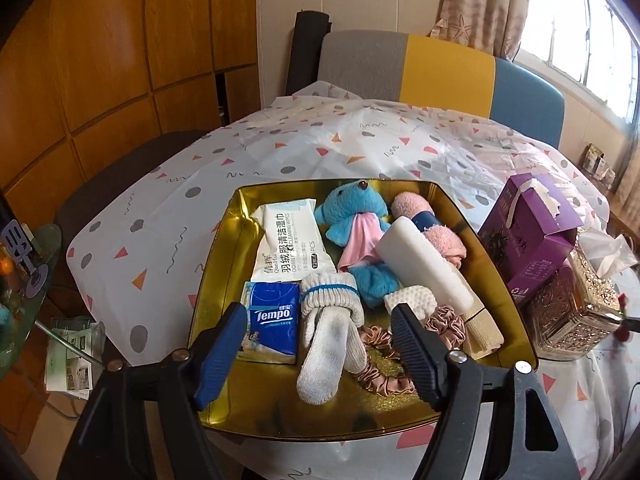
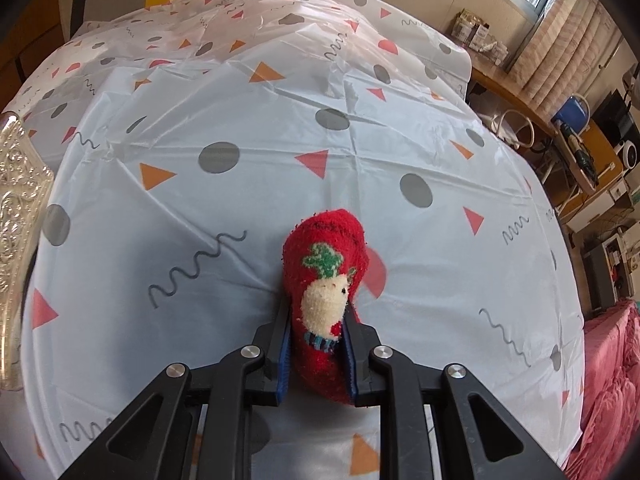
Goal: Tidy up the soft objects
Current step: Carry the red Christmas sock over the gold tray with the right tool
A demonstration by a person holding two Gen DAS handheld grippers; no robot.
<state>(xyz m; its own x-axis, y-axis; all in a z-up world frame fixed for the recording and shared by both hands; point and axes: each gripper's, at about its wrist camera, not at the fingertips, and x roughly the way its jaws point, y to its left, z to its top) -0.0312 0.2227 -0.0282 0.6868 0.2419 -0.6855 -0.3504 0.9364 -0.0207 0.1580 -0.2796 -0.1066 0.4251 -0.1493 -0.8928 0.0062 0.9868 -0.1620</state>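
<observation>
My left claw (image 1: 320,354) hangs over the near edge of the gold tin tray (image 1: 216,280), jaws spread apart, nothing gripped. Between the blue pads lies a white work glove (image 1: 330,336) with a blue cuff stripe, fingers toward me, pads clear of it.

Tray contents: Tempo tissue pack (image 1: 272,322) at near left corner, touching the glove's left side. Wet-wipes pack (image 1: 286,238) behind it, along the left wall. Blue plush toy (image 1: 354,220) with pink cloth in the middle, head toward the far edge. Pink rolled towel (image 1: 436,236) at far right, a white sponge block (image 1: 426,268) lying across it slantwise. White waffle sponge (image 1: 410,300) and pink satin scrunchies (image 1: 444,322) near my right pad.

Right of the tray on the surface (image 1: 256,152): purple carton (image 1: 528,236), then an ornate metallic tissue box (image 1: 576,312) just beside it.

My right claw (image 2: 318,352) is closed tight on a red fuzzy sock (image 2: 324,264) with a white-faced figure, toe end pointing away, over the patterned cloth, near the surface's near edge.
</observation>
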